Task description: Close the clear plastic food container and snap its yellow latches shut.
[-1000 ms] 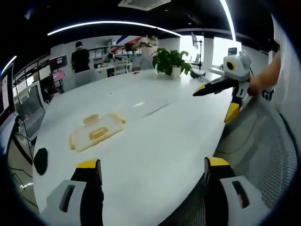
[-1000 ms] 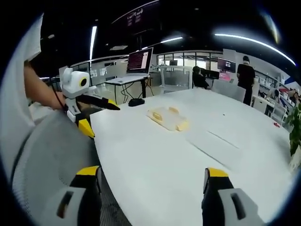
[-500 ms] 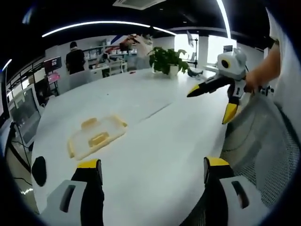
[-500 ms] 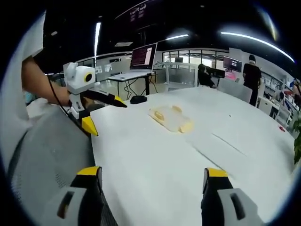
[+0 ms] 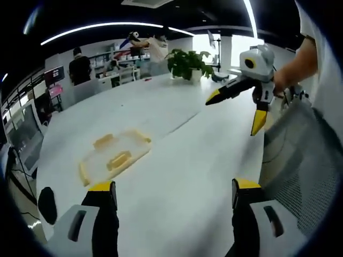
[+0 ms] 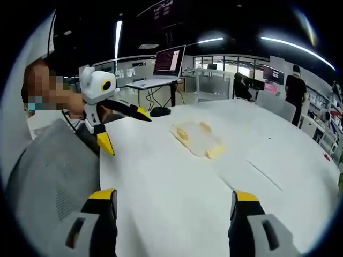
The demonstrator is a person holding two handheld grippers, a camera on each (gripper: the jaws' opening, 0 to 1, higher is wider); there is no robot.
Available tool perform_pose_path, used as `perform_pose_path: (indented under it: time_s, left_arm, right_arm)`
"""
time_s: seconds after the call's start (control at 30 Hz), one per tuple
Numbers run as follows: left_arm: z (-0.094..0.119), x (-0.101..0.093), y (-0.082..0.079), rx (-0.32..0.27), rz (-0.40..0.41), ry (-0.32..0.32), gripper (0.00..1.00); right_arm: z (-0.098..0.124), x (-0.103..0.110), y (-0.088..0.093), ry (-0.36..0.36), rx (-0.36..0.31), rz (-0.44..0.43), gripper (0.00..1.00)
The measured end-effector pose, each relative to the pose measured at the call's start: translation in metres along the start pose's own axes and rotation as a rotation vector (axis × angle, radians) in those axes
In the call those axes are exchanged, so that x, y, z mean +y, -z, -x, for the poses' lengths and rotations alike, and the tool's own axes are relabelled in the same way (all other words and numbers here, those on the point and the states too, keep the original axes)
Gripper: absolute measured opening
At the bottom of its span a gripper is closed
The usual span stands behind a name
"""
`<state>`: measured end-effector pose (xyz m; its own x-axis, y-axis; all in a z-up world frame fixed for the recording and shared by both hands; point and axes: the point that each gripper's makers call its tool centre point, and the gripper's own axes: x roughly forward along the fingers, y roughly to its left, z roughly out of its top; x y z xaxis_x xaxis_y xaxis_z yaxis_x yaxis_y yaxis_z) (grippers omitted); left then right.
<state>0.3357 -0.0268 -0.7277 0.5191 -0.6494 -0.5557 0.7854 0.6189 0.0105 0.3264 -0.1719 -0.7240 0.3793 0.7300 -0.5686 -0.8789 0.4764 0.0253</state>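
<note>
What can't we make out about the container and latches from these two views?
- Clear plastic food container: too small and far off in both views to tell whether the lid is seated.
- Yellow latches: small blurs in the right gripper view; snapped or loose, can't tell.
- Container contents: unreadable, glare and fisheye blur.
- Black object at the table edge, left gripper view: cut off by the rim, unidentifiable.

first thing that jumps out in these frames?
The clear container with yellow latches lying alone, far out on the big white table, untouched. Next, both grippers held wide open above the table's near edge: the right gripper crossing the left gripper view, the left gripper crossing the right gripper view.
</note>
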Motion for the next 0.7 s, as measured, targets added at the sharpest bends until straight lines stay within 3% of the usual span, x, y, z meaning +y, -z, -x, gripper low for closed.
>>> perform_pose_path:
  time_s: [0.7]
  left_arm:
    - [-0.01,0.05,0.005,0.041,-0.064,0.008,0.86]
  right_arm:
    - [-0.032,-0.031,-0.013,-0.041,0.047,0.051,0.86]
